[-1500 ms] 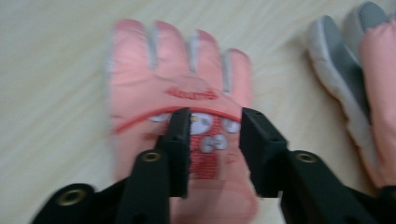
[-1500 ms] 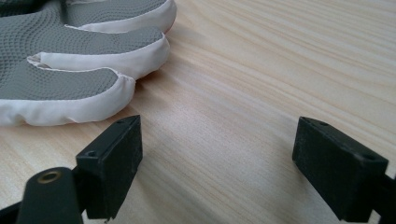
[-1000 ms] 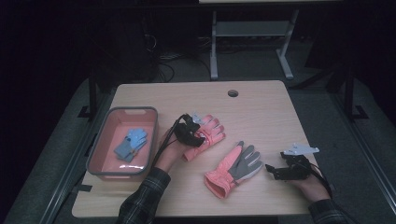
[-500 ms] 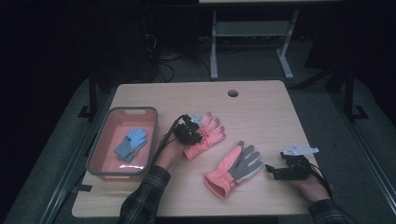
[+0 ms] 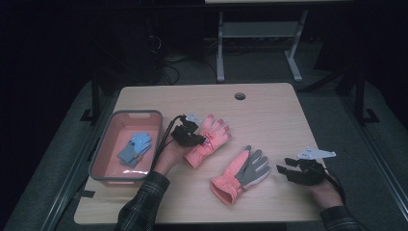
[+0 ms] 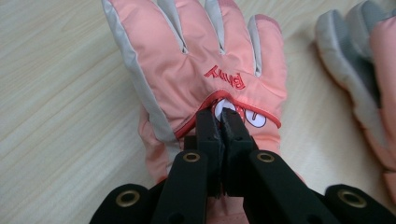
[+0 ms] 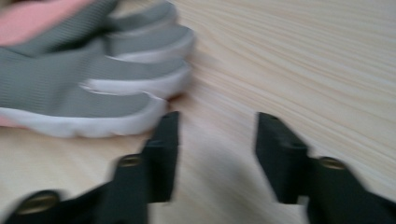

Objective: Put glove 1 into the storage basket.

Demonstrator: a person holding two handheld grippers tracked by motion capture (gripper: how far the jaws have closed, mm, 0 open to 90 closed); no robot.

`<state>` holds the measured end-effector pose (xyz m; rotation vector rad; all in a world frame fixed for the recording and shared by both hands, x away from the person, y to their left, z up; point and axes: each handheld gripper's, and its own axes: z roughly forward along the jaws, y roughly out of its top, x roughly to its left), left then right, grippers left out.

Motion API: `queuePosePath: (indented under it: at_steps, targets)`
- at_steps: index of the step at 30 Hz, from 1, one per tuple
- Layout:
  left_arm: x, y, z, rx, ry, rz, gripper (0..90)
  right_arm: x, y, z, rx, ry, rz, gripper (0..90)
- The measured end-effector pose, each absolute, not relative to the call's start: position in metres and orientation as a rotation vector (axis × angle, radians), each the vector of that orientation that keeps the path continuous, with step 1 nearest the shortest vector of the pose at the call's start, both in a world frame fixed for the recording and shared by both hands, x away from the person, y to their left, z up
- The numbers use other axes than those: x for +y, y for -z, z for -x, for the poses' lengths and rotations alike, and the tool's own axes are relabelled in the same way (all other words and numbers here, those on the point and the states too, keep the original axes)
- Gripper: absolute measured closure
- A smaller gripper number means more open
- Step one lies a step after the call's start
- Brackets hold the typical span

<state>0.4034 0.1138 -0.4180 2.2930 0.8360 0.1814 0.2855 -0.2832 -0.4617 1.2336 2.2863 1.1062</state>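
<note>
Jaws of the left gripper (image 6: 221,116) are pinching the back of a pink glove (image 6: 201,70) lying flat mid-table beside the bin (image 5: 103,159). Right gripper (image 7: 215,149) is sitting half open, jaws just closing on nothing, beside the second glove (image 5: 240,175).

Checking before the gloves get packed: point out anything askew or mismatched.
The two pink gloves don't match in lie: the glove in the left tongs lies back up, the other palm up. The blue gloves sit neatly in the bin.
</note>
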Motion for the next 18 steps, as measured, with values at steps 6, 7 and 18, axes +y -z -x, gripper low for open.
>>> queuePosePath:
  at_steps: [6, 7, 18]
  targets:
    - [0.118, 0.403, -0.394, 0.838, -0.152, -2.261, 88.0, -0.265, 0.452, -0.273, 2.467, -1.238, -1.089, 90.0]
    - [0.118, 0.403, -0.394, 0.838, -0.152, -2.261, 87.9, -0.265, 0.452, -0.273, 2.467, -1.238, -1.089, 90.0]
    - [0.122, 0.376, -0.376, 0.776, -0.091, -2.219, 87.9, -0.197, 0.458, -0.259, 2.722, -1.251, -0.802, 90.0]
